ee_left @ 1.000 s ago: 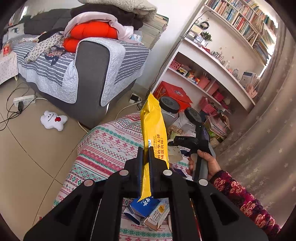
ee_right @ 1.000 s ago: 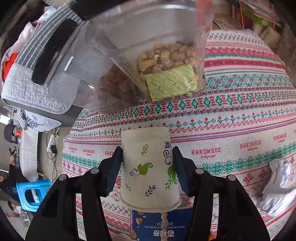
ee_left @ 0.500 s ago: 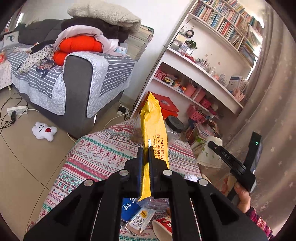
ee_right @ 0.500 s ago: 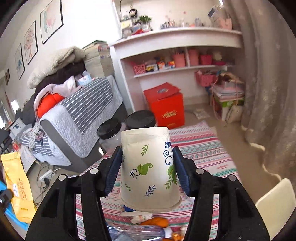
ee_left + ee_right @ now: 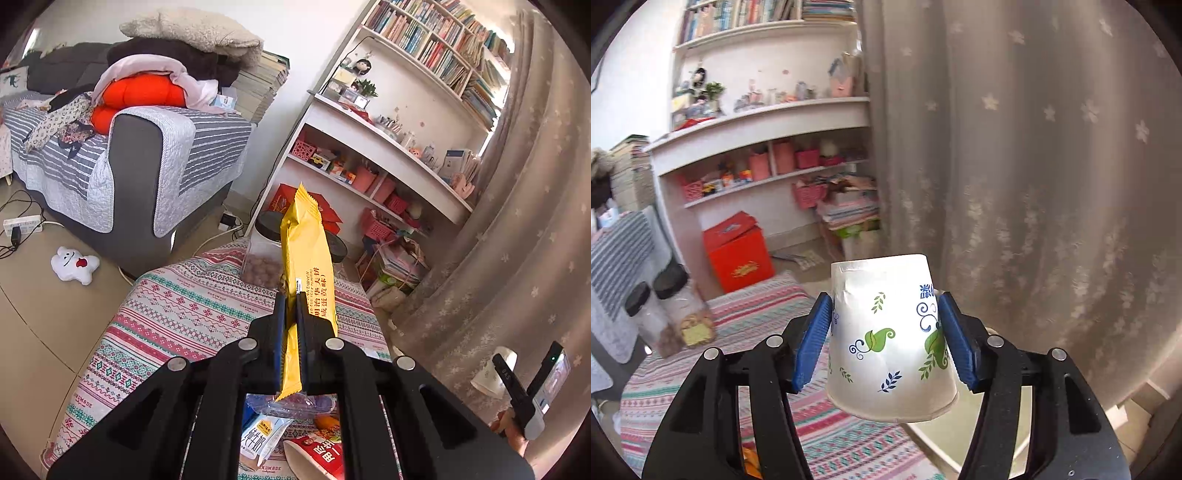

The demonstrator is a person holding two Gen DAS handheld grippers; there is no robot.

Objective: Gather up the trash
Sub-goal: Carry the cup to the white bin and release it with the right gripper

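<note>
The paper cup [image 5: 892, 339] is white with green leaves and blue swirls, upside down, base pointing to 12 o'clock. The right claw [image 5: 884, 338] has just been opening, pads still at its sides. The left claw [image 5: 290, 325] is clenched on a yellow snack wrapper [image 5: 306, 254] above the patterned surface [image 5: 177, 314].

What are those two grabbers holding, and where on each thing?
Left hand-held gripper: long yellow foil snack wrapper, pinched near its lower end. Right hand-held gripper: upside-down white leaf-printed paper cup, by its sides.
</note>
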